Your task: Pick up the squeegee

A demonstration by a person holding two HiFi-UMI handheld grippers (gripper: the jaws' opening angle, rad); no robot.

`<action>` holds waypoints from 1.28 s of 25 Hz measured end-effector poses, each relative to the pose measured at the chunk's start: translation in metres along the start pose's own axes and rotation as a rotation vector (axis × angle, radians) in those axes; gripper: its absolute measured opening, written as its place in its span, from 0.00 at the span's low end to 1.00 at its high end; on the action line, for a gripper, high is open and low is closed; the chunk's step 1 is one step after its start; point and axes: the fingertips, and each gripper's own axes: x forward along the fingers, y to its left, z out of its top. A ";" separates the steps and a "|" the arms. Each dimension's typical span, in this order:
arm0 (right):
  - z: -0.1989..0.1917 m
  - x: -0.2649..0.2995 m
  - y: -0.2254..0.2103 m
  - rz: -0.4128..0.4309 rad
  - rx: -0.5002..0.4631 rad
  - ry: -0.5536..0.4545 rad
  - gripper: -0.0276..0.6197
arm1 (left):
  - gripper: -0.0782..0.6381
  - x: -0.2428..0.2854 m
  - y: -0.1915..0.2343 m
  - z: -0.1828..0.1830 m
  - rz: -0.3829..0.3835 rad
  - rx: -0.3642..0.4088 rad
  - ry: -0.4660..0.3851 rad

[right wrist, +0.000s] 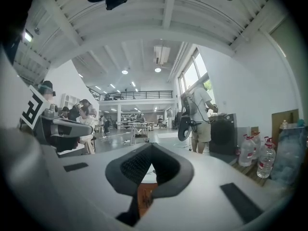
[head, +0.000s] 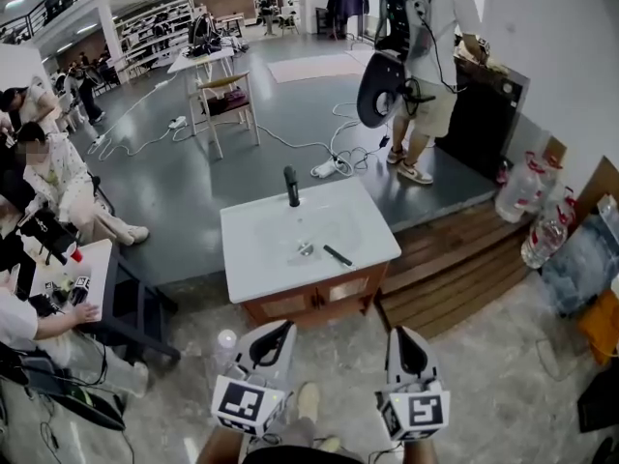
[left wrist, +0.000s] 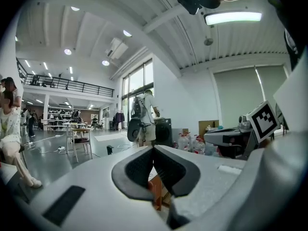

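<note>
The squeegee [head: 338,255] is a slim black bar lying on the white sink top [head: 372,235], right of the drain [head: 306,249] and in front of the black faucet [head: 291,186]. The sink top rests on a wooden cabinet [head: 314,301]. My left gripper [head: 280,329] and right gripper [head: 404,334] hover side by side in front of the cabinet, well short of the squeegee. Both are shut and hold nothing. In the left gripper view the jaws [left wrist: 153,148] meet at their tips; in the right gripper view the jaws [right wrist: 152,146] do the same. The squeegee is hidden in both gripper views.
A wooden platform [head: 455,269] runs to the right of the cabinet, with large water bottles [head: 522,187] beyond it. A person with a backpack rig [head: 426,66] stands at a dark machine at the back. Seated people [head: 48,177] and a low table [head: 82,269] are at left.
</note>
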 end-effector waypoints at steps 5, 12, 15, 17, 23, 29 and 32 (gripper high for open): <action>0.009 0.038 -0.004 0.001 0.025 0.031 0.04 | 0.11 0.031 0.024 0.008 0.004 -0.002 0.011; 0.013 0.088 -0.008 0.004 0.031 0.014 0.04 | 0.11 0.066 0.058 0.009 0.001 -0.006 0.010; 0.013 0.108 -0.002 0.007 0.028 0.042 0.04 | 0.11 0.078 0.076 0.008 0.003 -0.005 0.000; 0.013 0.122 0.000 0.007 0.019 0.042 0.04 | 0.11 0.084 0.086 0.005 0.002 -0.022 0.016; 0.013 0.161 0.004 0.012 0.013 0.041 0.04 | 0.11 0.109 0.116 0.002 -0.004 -0.035 0.015; 0.017 0.190 0.009 -0.007 -0.006 0.038 0.04 | 0.11 0.126 0.141 0.000 -0.017 -0.044 0.014; 0.014 0.200 0.010 -0.009 -0.001 0.038 0.04 | 0.11 0.134 0.150 0.001 -0.016 -0.036 -0.003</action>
